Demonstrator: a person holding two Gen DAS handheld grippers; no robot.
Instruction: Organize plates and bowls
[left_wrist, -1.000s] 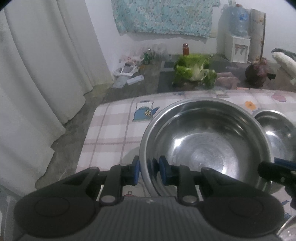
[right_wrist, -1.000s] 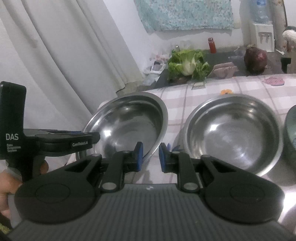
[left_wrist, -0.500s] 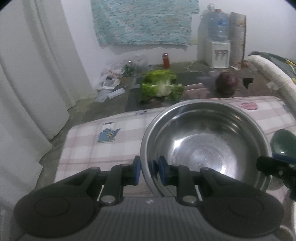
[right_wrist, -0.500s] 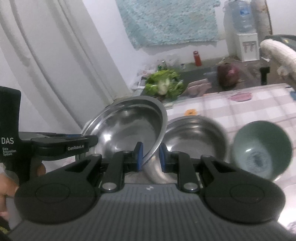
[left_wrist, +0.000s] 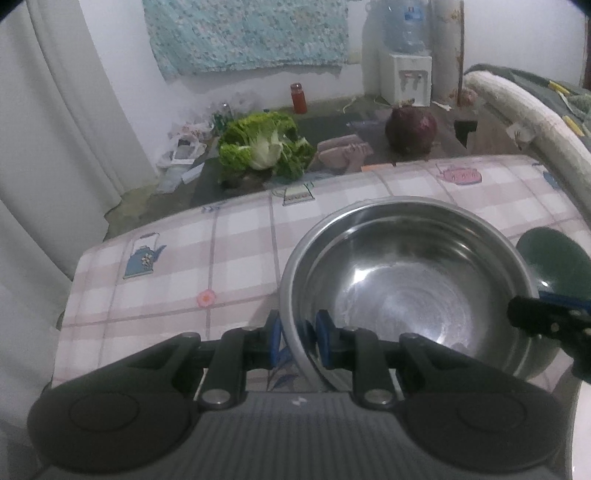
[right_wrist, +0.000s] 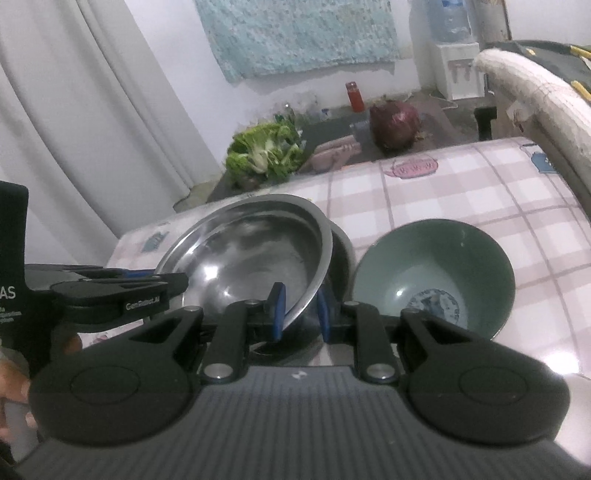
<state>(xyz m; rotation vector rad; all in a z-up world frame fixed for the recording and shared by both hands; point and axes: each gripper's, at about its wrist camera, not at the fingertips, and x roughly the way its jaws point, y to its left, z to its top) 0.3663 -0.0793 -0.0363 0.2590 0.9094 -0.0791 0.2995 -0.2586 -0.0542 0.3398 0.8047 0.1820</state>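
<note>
Both tongs, left (left_wrist: 297, 341) and right (right_wrist: 300, 312), pinch the rim of a large round steel bowl (left_wrist: 402, 284), held over a second steel bowl (right_wrist: 341, 258). Judged: nesting is under way, with release pending and the green ceramic bowl (right_wrist: 434, 275) unsorted on the checked desk (left_wrist: 177, 266).

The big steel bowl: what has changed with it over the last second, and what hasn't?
The big steel bowl, carried by both grippers, has travelled across the checked tablecloth from beside the second steel bowl to over it, now next to the green bowl. Unchanged: the left gripper and right gripper still clamp its rim on opposite sides; nothing was released.
</note>
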